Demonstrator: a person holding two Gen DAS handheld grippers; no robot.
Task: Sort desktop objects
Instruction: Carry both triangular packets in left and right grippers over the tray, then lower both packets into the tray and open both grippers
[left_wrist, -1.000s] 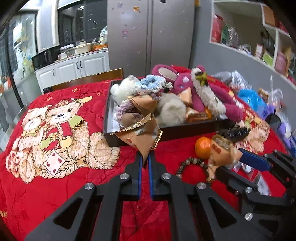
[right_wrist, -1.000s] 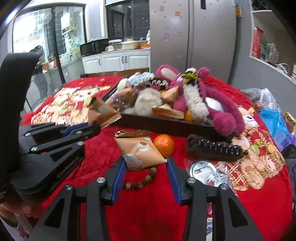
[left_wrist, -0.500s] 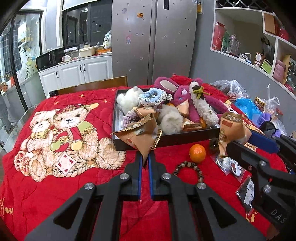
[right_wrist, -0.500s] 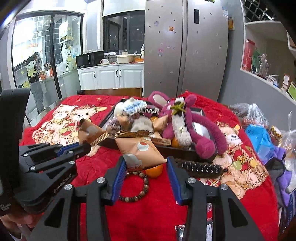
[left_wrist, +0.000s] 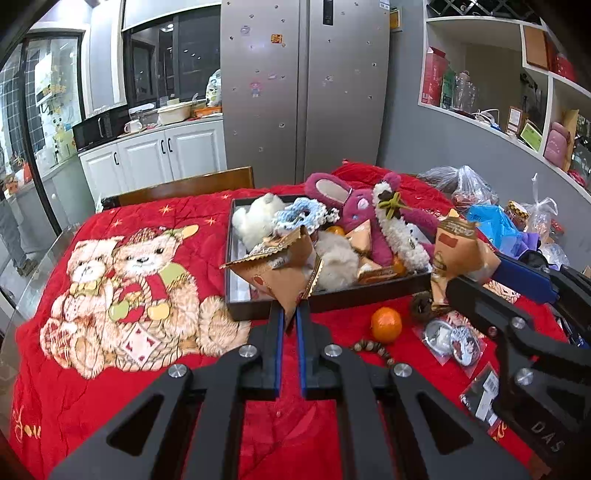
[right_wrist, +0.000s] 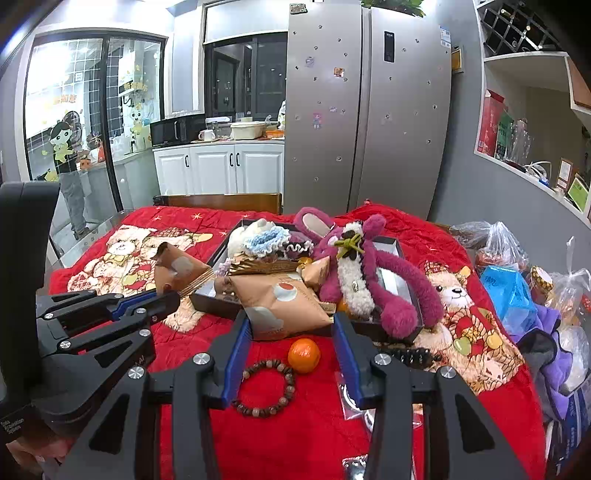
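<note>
Brown snack packets (left_wrist: 284, 273) (right_wrist: 284, 306) clamped in both jaws, lifted above the tray's near rim (left_wrist: 332, 301)

right hand-held gripper (right_wrist: 291, 321) clamping snack packet (right_wrist: 282, 304), tangerine (right_wrist: 304, 355) below

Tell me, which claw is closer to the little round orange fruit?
Right. The right claw, gripping a tan snack packet, hangs just above the round orange fruit. The left claw, pinching another tan packet, is off to the fruit's left.
</note>
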